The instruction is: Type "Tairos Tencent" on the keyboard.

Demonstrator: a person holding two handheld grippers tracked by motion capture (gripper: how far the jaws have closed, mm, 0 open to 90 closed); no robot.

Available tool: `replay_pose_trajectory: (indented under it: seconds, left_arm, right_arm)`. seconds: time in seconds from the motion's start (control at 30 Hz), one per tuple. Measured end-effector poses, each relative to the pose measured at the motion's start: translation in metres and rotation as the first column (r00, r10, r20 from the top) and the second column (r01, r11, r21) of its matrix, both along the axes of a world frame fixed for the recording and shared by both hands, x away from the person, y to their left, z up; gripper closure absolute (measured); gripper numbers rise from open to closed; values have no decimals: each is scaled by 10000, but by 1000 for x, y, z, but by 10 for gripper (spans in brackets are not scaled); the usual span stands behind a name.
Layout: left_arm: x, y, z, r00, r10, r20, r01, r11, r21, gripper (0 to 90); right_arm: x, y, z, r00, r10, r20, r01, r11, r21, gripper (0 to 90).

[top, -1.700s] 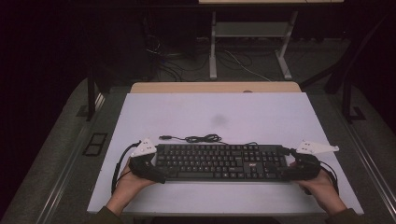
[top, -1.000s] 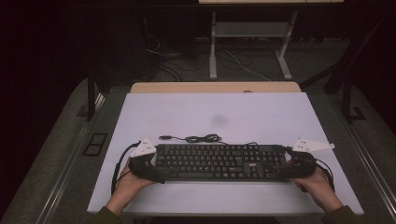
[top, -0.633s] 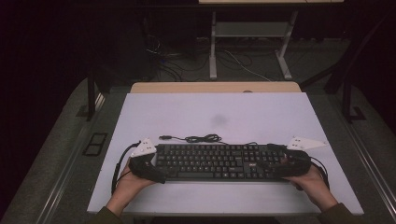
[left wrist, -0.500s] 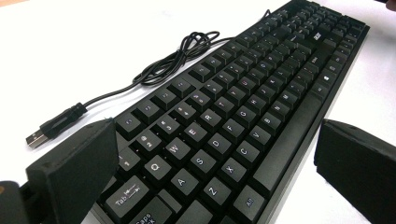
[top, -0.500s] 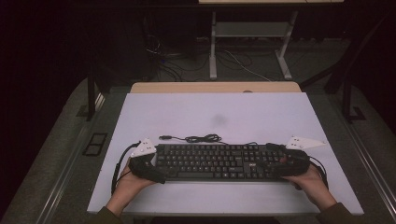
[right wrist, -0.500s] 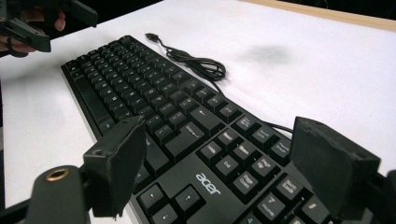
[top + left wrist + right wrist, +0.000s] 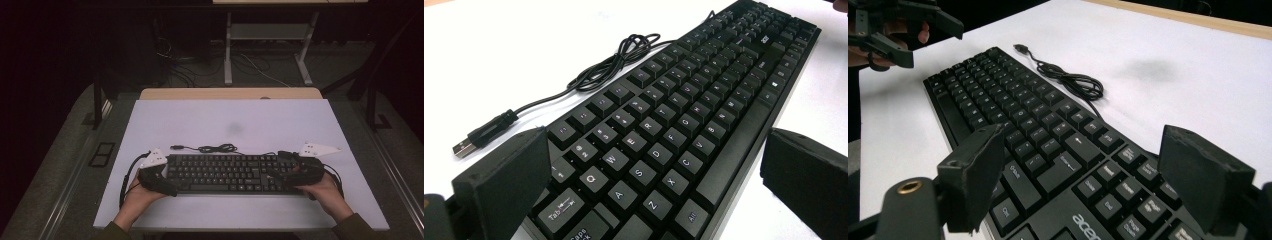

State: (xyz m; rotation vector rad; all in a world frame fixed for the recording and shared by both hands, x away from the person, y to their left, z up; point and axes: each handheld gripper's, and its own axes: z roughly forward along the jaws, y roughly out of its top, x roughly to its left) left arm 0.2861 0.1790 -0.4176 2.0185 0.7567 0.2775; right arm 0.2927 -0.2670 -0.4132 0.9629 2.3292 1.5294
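The black keyboard (image 7: 227, 173) lies low in the frame on the white counter (image 7: 240, 125). Each hand-held gripper, left (image 7: 159, 181) and right (image 7: 285, 172), is spread wide around one end.

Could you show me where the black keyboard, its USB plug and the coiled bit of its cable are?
Black computer keyboard (image 7: 225, 173): high view, middle of the key field.
Silver-tipped black USB plug (image 7: 463, 147): left gripper view, its metal end.
Coiled black cable (image 7: 1079, 82): right gripper view, the bundled loops.
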Motion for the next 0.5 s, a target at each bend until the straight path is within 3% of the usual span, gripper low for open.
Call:
replay_pose_trajectory:
  seconds: [0.5]
  left_arm:
    - [-1,1,0,10000,38,-23,-38,9999,-109,0]
  right_arm:
    - [6,11,2,9999,158,-10,-158,9998,125,184]
